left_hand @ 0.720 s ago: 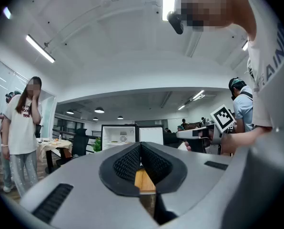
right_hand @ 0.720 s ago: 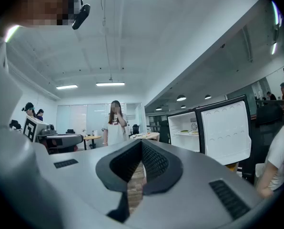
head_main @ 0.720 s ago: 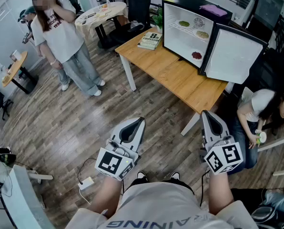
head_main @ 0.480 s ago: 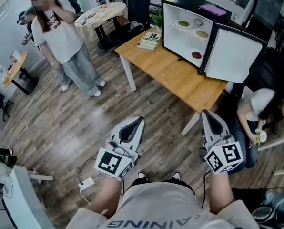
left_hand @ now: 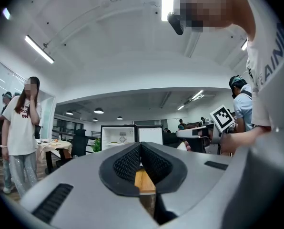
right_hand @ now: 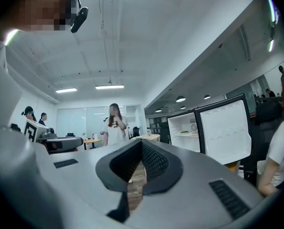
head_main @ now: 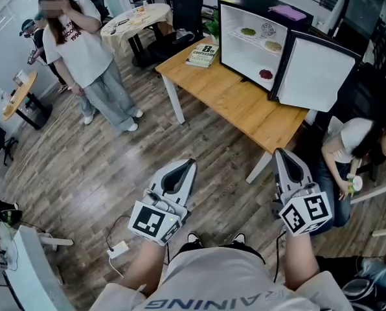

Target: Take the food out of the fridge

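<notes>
- Down front by my waist: left gripper (head_main: 185, 166) & right gripper (head_main: 286, 155) held level, both w/ jaws closed, nothing btwn them.
- Fridge (head_main: 230, 44) stands on wood table (head_main: 238, 102) well ahead of me, door (head_main: 313, 73) open.
- Food (head_main: 250, 32) on plates on upper shelf, red bit (head_main: 265, 74) at fridge bottom; grippers well apart from it.

I hold the left gripper (head_main: 182, 170) and the right gripper (head_main: 287, 161) level, side by side, jaws together, nothing between them.
</notes>
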The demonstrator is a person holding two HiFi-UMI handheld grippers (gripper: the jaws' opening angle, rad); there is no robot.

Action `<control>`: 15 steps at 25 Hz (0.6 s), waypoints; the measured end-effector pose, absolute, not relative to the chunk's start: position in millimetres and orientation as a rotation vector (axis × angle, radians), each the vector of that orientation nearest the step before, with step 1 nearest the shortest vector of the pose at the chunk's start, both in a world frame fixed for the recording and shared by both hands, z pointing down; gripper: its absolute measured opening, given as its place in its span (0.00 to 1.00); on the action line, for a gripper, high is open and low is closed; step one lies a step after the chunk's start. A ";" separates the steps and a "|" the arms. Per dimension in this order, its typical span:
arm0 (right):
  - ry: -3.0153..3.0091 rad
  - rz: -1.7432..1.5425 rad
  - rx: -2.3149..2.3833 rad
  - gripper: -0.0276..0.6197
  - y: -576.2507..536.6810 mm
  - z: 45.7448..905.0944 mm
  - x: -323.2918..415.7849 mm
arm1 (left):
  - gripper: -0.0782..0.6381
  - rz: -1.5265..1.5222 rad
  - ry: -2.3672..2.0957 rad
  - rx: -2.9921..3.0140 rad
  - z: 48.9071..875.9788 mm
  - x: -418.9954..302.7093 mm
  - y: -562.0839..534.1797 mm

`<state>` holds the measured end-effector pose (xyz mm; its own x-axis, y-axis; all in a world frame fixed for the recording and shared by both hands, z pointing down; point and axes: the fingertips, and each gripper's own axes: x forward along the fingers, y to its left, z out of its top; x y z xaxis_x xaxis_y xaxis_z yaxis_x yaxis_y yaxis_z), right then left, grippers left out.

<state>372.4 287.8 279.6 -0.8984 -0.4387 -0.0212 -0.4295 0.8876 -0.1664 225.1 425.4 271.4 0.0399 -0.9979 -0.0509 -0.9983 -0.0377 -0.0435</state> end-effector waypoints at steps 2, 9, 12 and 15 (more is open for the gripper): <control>2.989 -0.261 -0.690 0.07 287.2 281.5 372.3 | 0.12 0.016 2.133 -2.215 273.0 224.3 426.9; 2.983 -0.268 -0.715 0.07 298.5 283.5 351.6 | 0.12 0.020 2.127 -2.217 278.9 199.1 446.0; 2.975 -0.261 -0.729 0.07 313.9 283.4 328.9 | 0.12 -0.004 2.119 -2.198 279.3 175.8 462.5; 2.978 -0.256 -0.738 0.07 331.0 285.4 305.3 | 0.12 -0.031 2.105 -2.185 281.4 155.3 475.7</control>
<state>305.3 331.0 285.4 -0.8833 -0.4683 -0.0209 -0.4579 0.8715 -0.1756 155.3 475.7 281.4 0.0403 -0.9974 -0.0598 -0.9952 -0.0347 -0.0914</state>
